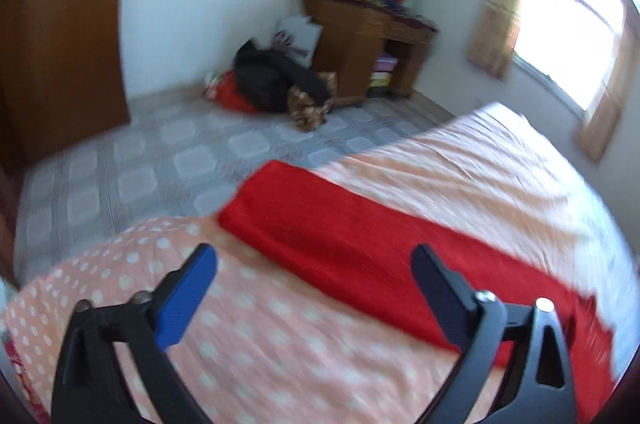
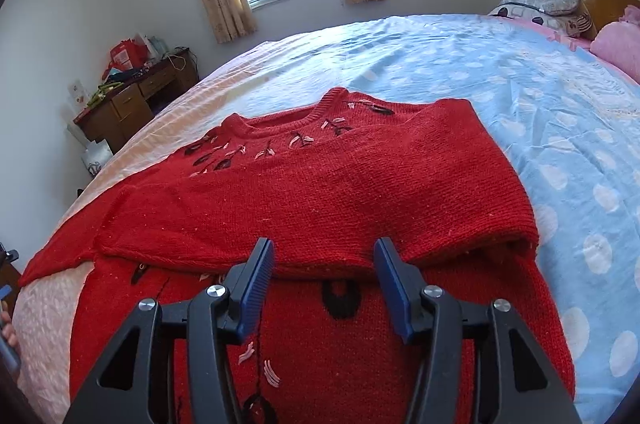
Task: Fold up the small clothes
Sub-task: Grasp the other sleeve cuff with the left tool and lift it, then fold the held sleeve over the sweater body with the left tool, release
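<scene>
Currently red sweater (image 2: 320,184) lies half-folded on bed (image 2: 520,96); left gripper (image 1: 316,288) spread wide, right gripper (image 2: 324,284) parted, both empty.

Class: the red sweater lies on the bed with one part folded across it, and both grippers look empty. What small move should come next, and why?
Probably bring the left gripper to the sleeve stretched across the bed and grip it. On the red sweater one part already lies folded over, that sleeve still lies out flat, and both it and the right gripper stand open, holding nothing.

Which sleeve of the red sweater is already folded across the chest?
The red sweater's right-hand sleeve in the right wrist view: it lies across the chest, while the left-hand sleeve stretches outward on the bed.
</scene>
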